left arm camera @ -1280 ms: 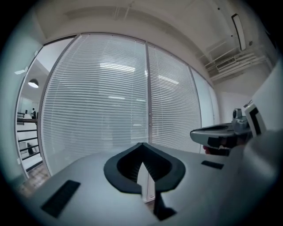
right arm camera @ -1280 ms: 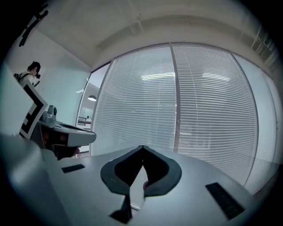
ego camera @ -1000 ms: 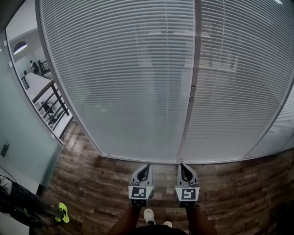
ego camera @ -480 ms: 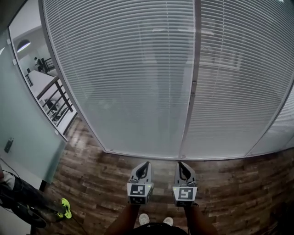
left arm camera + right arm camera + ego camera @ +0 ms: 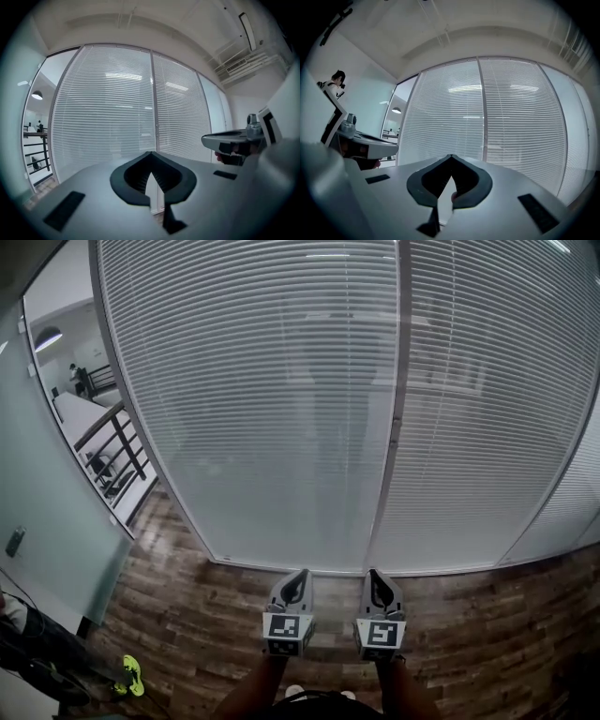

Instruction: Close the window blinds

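Side by side above the wood floor [image 5: 187, 615], the left gripper [image 5: 300, 574] and the right gripper [image 5: 373, 574] each have their jaws clenched together on nothing, apart from the lowered blinds [image 5: 272, 409] straight ahead.

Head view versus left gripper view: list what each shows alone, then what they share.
Only the head view: the wooden floor, the person's forearms, and a yellow-green object on the floor at lower left.

Only the left gripper view: the ceiling with a long light fixture, and a look along the left gripper, jaw tips together with nothing between them.

Both: the window blinds, lowered; the vertical frame post dividing them; the railing beyond the glass at left; and the right gripper.
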{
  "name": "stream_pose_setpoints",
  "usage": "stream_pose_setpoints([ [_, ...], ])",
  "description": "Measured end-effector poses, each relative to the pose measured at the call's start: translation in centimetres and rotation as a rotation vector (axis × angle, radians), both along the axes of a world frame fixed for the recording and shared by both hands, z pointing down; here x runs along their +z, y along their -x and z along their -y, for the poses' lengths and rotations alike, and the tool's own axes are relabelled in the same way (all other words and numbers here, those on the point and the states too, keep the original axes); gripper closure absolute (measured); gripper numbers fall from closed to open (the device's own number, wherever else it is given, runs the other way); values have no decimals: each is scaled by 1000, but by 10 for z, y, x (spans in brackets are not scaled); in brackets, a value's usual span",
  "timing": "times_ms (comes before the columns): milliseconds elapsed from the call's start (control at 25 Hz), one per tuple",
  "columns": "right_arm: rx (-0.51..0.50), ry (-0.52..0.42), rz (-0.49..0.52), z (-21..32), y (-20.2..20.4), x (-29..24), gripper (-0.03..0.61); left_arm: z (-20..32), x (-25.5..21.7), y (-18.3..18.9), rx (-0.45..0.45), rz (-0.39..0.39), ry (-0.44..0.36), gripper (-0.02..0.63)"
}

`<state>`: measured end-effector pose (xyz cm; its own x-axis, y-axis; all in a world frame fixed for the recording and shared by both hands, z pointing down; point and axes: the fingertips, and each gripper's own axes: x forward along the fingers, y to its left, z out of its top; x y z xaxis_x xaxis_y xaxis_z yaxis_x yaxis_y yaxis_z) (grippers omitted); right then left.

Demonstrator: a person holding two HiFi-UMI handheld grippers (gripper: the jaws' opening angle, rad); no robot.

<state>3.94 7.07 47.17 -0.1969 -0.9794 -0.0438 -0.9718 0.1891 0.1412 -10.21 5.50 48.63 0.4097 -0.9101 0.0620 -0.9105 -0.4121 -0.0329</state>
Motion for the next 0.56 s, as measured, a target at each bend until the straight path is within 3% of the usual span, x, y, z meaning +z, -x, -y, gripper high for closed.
stream_pose_setpoints([
  [560,-3,-28,-10,-1,28,-8,577,1,-1,11,49,-9,-5,617],
])
